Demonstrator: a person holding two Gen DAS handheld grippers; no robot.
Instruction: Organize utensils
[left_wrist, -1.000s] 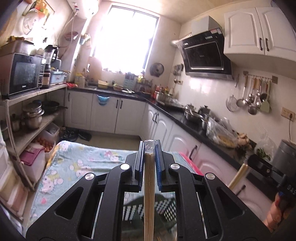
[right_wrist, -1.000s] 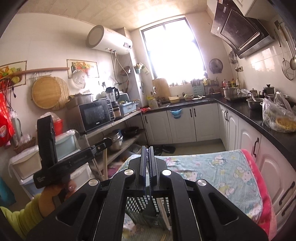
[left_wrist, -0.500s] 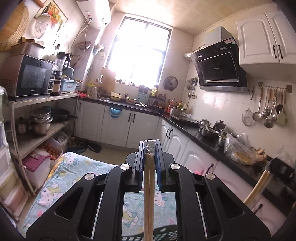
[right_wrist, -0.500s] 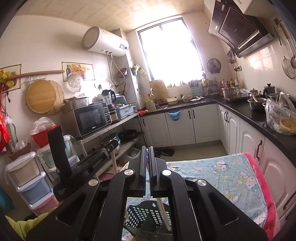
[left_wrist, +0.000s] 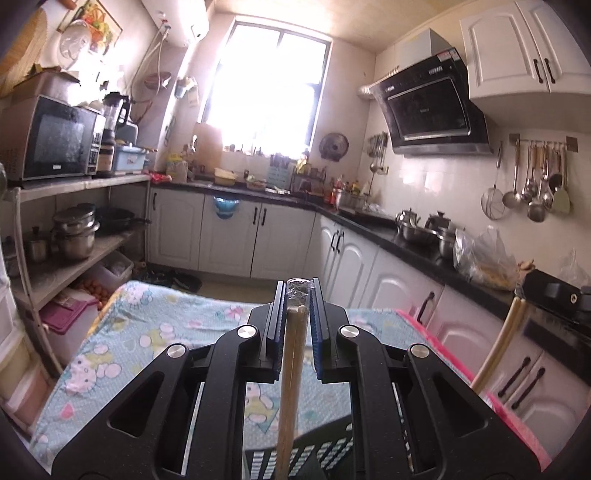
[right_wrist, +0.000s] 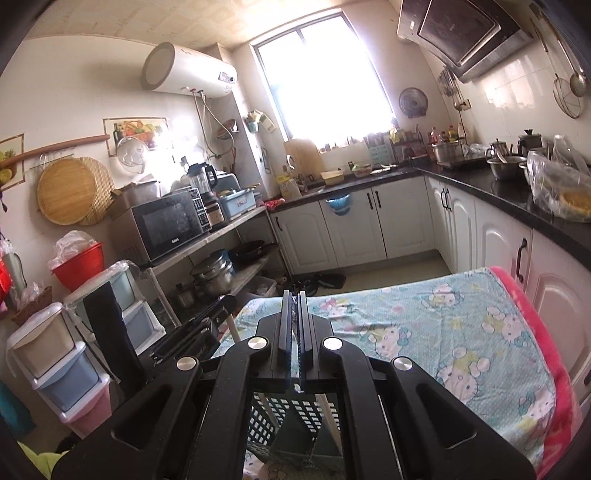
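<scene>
1. The left gripper is clenching a pair of pale wooden chopsticks near their top ends — the two sticks are running straight down the centre of the left wrist view, between the blue-padded fingers, and leaving the frame at the bottom edge.

2. The right gripper is holding its fingers pressed nearly together. In its own view nothing can be made out between them, but at the right edge of the left wrist view a second pair of pale wooden chopsticks is hanging down from that black tool, so it is judged to be gripping them.

3. A dark slotted plastic utensil basket is sitting low in the centre of the right wrist view, on the table covered with a light blue cartoon-print cloth; thin pale sticks appear to be standing inside it already.

4. Handling, as a judgement: the chopsticks are looking light, stiff and smooth, so they are likely to swivel or slide in the pads if held loosely. They are hardly fragile, though a long stick held at one end is prone to swinging.

5. Where to hold: the grip near the top end is suiting a tip-first drop — the free lower ends are hanging towards the basket. The pair needs squeezing across both sticks at once, so neither is slipping out alone.
</scene>
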